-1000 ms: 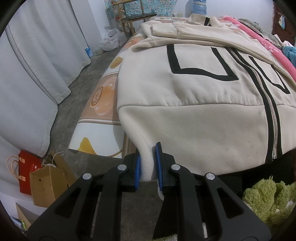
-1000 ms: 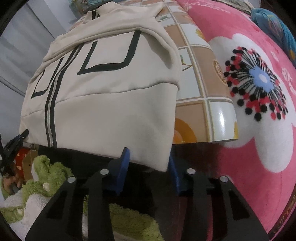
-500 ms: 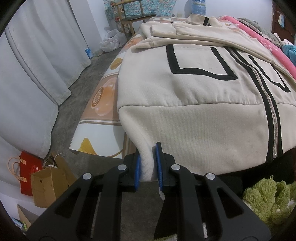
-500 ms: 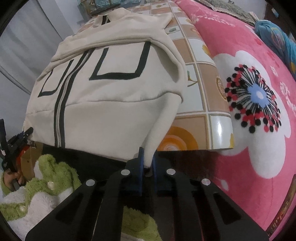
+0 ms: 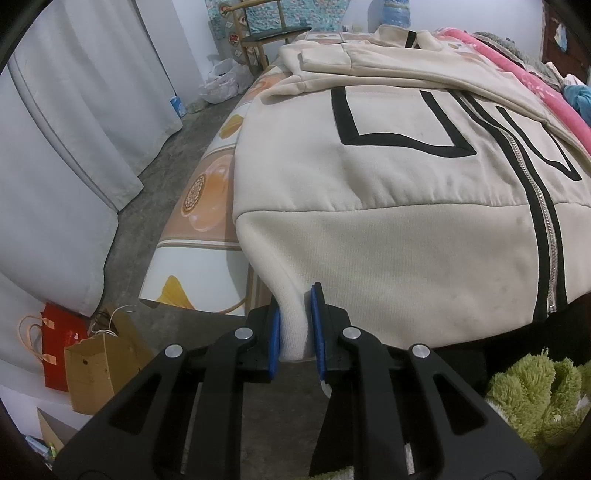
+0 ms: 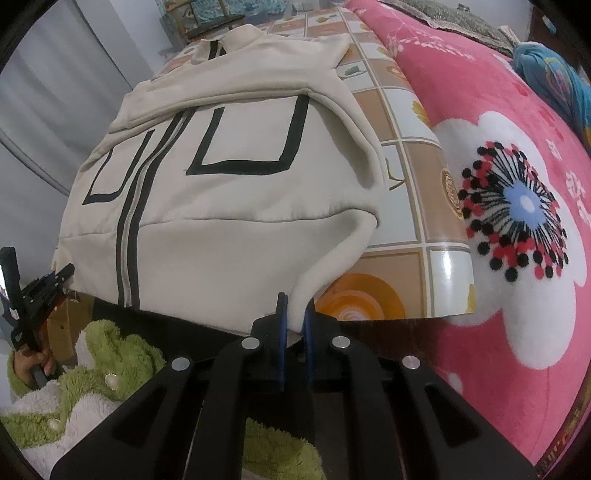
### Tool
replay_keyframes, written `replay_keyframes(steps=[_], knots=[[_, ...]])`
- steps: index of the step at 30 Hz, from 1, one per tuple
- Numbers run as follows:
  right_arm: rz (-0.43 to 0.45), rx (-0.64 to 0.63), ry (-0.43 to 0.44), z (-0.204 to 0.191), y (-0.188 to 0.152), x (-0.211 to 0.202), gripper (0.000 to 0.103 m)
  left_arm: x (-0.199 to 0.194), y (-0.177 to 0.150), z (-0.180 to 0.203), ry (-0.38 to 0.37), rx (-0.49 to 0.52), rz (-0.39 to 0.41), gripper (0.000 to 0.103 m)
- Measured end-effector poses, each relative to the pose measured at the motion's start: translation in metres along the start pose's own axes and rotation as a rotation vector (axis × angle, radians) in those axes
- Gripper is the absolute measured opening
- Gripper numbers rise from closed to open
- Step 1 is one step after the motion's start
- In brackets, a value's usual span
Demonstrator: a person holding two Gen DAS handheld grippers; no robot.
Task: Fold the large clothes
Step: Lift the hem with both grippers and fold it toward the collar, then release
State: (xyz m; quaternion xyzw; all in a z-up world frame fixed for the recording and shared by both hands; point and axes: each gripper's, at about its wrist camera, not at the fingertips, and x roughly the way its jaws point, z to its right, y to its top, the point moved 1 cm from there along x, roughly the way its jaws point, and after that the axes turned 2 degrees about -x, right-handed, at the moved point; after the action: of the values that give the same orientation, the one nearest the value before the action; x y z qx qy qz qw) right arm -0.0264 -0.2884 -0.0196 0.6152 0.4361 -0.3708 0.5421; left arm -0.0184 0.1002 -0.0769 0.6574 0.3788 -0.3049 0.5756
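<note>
A cream zip jacket [image 5: 388,177] with black square outlines and a black-edged zipper lies front up on the bed, its sleeves folded across the chest. It also shows in the right wrist view [image 6: 221,199]. My left gripper [image 5: 295,325] is shut on the jacket's bottom left hem corner, which hangs over the bed's edge. My right gripper [image 6: 294,317] is shut on the bottom right hem corner and lifts it slightly. The left gripper also shows at the left edge of the right wrist view [image 6: 37,295].
The bed has a tile-patterned sheet [image 6: 417,155] and a pink flowered blanket [image 6: 517,184] on the right. Grey curtains [image 5: 74,147], paper bags [image 5: 92,365] and a chair [image 5: 273,33] stand on the floor to the left. A green fluffy garment [image 6: 110,369] is below the grippers.
My right gripper closed on the jacket's bottom right hem corner and raised it. My left gripper stayed shut on the left corner.
</note>
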Motion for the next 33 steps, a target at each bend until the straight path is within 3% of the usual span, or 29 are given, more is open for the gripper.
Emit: replay_keyframes(steps=[16,21,26,30,33], knots=[[0.019,-0.003,0.03,-0.003,0.006,0.008,0.008,0.0,0.0,0.006,0.021,0.003,-0.004,0.015],[0.041,0.0,0.047,-0.004,0.012,0.006,0.007,-0.009,0.001,0.004,0.0,0.013,0.039,0.009],[0.118,0.031,0.117,0.002,0.026,-0.01,0.007,-0.029,0.018,-0.016,-0.158,-0.056,0.1,0.007],[0.191,0.075,0.204,0.012,0.049,-0.02,0.007,-0.032,0.048,-0.038,-0.34,-0.18,0.11,0.007],[0.233,0.099,0.25,0.017,0.069,-0.021,0.007,-0.027,0.076,-0.047,-0.423,-0.245,0.12,0.007]])
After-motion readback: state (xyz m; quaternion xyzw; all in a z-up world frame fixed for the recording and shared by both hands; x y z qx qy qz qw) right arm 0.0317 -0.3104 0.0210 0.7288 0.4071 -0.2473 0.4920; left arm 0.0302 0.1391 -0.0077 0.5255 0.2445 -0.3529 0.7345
